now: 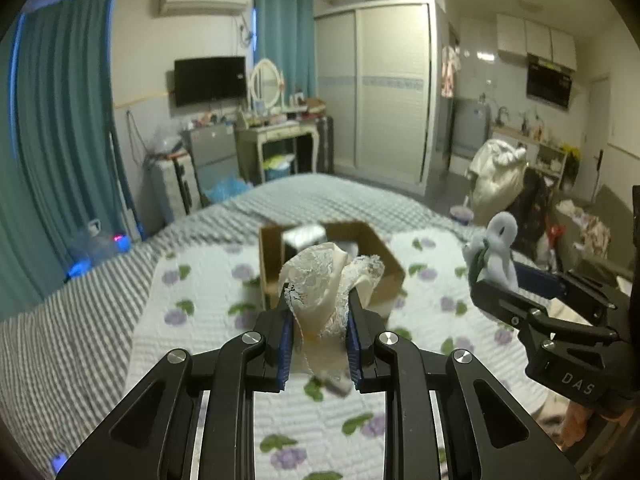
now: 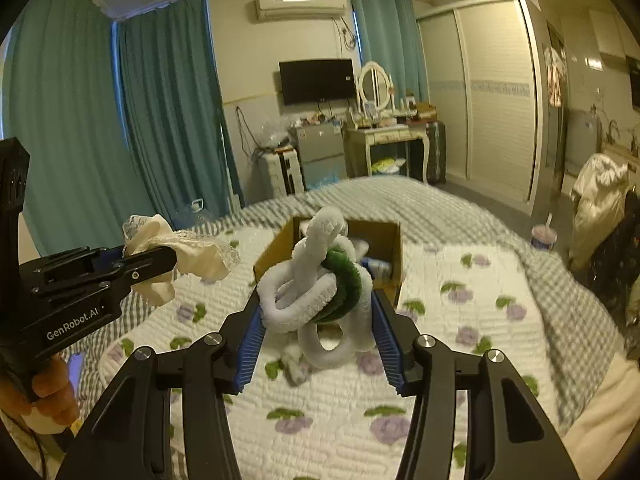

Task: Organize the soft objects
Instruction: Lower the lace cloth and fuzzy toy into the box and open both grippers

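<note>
My left gripper (image 1: 319,300) is shut on a cream lace cloth (image 1: 328,280) and holds it above the bed, just short of an open cardboard box (image 1: 384,256). It also shows in the right wrist view (image 2: 160,258) with the lace cloth (image 2: 192,256). My right gripper (image 2: 316,300) is shut on a bundle of white and green fuzzy loops (image 2: 320,280), held above the quilt in front of the same box (image 2: 394,248). In the left wrist view the right gripper (image 1: 486,276) holds the bundle (image 1: 498,248) to the right of the box.
The box stands on a white quilt with purple flowers (image 1: 208,312) over a grey striped bedspread (image 1: 72,320). Some items lie inside the box. A small white scrap (image 2: 294,362) lies on the quilt. Beyond the bed are a dresser, fridge and wardrobe.
</note>
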### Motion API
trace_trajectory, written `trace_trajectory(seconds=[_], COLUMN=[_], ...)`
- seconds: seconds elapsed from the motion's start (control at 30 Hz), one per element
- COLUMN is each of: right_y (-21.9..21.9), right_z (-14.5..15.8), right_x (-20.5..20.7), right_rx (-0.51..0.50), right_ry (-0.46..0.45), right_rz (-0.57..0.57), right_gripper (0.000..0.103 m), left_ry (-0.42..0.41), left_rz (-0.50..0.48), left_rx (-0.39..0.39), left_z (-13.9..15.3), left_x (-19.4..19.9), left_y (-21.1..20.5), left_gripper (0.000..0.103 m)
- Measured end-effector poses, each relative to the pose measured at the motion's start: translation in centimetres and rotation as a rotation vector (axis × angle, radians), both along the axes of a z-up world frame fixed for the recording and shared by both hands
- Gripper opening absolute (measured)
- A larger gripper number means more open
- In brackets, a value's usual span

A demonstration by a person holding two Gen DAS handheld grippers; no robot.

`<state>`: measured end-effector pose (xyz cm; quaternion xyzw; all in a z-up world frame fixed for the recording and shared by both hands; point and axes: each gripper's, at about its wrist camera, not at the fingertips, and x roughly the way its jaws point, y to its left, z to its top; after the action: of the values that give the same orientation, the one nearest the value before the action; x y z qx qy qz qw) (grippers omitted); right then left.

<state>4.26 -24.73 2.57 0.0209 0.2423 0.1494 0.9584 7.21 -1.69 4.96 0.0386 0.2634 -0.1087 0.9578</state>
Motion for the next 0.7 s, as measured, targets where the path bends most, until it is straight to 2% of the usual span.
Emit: trace_trajectory(seconds=[0.17, 0.37, 0.57, 0.7], right_y=[0.5, 1.3, 1.8, 1.7], right_z=[2.7, 3.6, 1.2, -2.6], right_x=[2.6, 8.1, 14.1, 18.3], right_rx=[-0.022, -0.029, -0.023, -0.030], right_ry=[-0.047, -0.052, 0.003, 0.086], right_rz=[0.005, 0.011, 0.010, -0.001], right_gripper=[0.051, 0.051, 0.051, 0.051], left_ry=[-0.038, -0.024, 0.028, 0.097], left_rz=[0.001, 0.008, 0.026, 0.032], left_rx=[0.002, 0.025, 0.022, 0.039], left_z=[1.0, -0.2, -2.8, -5.7], left_x=[2.9, 7.7, 12.5, 15.6], left_y=[-0.6, -1.6, -1.7, -2.1], left_gripper=[0.021, 0.021, 0.021, 0.021])
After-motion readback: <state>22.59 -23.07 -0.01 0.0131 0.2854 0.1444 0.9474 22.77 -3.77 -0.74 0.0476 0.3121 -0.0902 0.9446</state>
